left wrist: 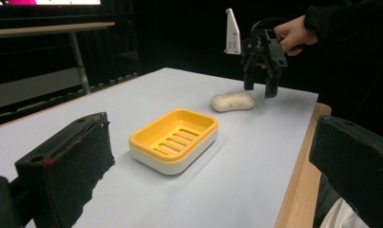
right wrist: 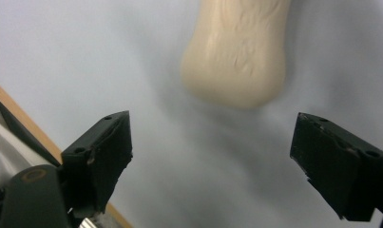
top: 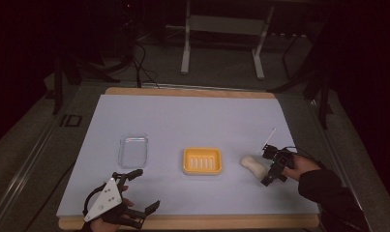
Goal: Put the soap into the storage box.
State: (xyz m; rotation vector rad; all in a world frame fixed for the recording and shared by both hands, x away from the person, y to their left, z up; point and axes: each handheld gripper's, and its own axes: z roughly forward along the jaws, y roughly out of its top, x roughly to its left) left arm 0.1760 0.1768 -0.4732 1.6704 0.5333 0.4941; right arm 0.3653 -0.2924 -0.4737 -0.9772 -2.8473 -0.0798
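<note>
Two grippers are working over the white mat (top: 192,121): the left gripper (top: 143,189) is resting near the front edge, jaws spread wide, holding nothing. Right gripper (top: 266,168) is hovering just above the cream soap bar (top: 253,165), jaws apart, beside the yellow soap dish (top: 202,161). A clear lid (top: 133,150) is showing in the high view.

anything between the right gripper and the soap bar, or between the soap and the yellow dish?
Nothing visible. The right gripper hangs open just above the soap bar, with only bare sheet between its jaws and the bar. The stretch of white sheet between the soap and the yellow dish is bare too.
</note>
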